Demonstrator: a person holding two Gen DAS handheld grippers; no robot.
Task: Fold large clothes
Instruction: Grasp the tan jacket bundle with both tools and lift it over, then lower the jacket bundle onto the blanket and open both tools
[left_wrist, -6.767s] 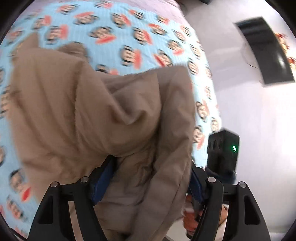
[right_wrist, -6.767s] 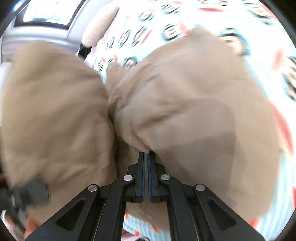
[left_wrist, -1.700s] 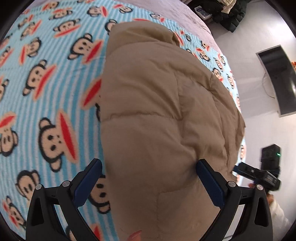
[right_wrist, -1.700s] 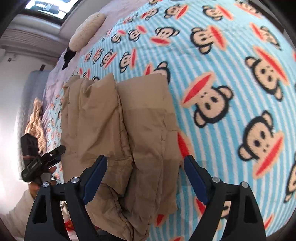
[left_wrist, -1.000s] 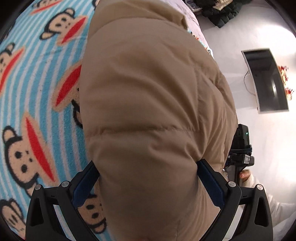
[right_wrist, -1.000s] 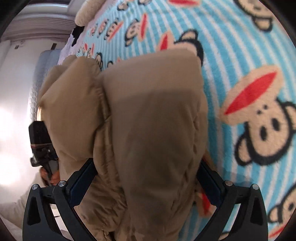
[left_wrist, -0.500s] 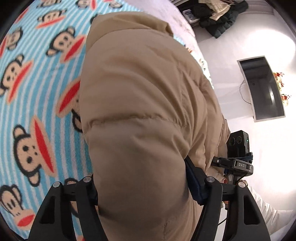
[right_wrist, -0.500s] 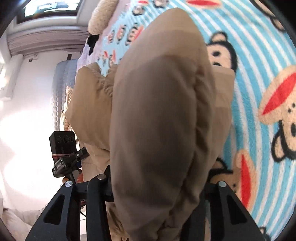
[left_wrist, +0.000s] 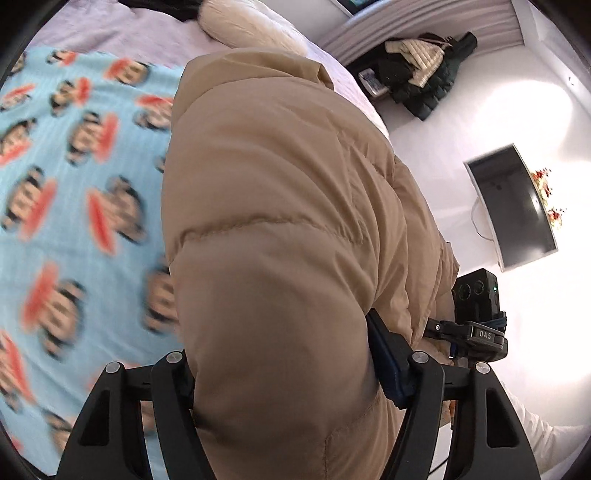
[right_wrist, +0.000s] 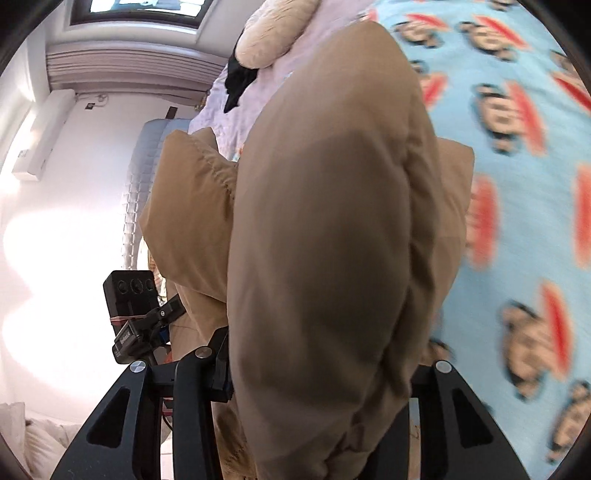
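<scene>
A tan puffer jacket (left_wrist: 280, 206), folded into a thick bundle, fills the middle of both views and is lifted off the blue monkey-print blanket (left_wrist: 74, 206). My left gripper (left_wrist: 284, 373) is shut on the near end of the bundle; its blue pad (left_wrist: 386, 354) presses the jacket's right side. My right gripper (right_wrist: 325, 369) is shut on the other end of the jacket (right_wrist: 332, 221), which bulges over the fingers and hides the pads. Each gripper shows in the other's view, the right one (left_wrist: 476, 321) and the left one (right_wrist: 136, 317).
The blanket (right_wrist: 524, 155) covers the bed. A cream pillow (left_wrist: 251, 22) lies at the bed's head. A dark clothes pile (left_wrist: 421, 62) and a curved monitor (left_wrist: 513, 206) stand by the white wall. A grey quilted headboard (right_wrist: 140, 192) is at left.
Both grippers closed around the ends of the folded jacket and lifted it. The bundle has risen off the blanket and the views have tilted up toward the room.
</scene>
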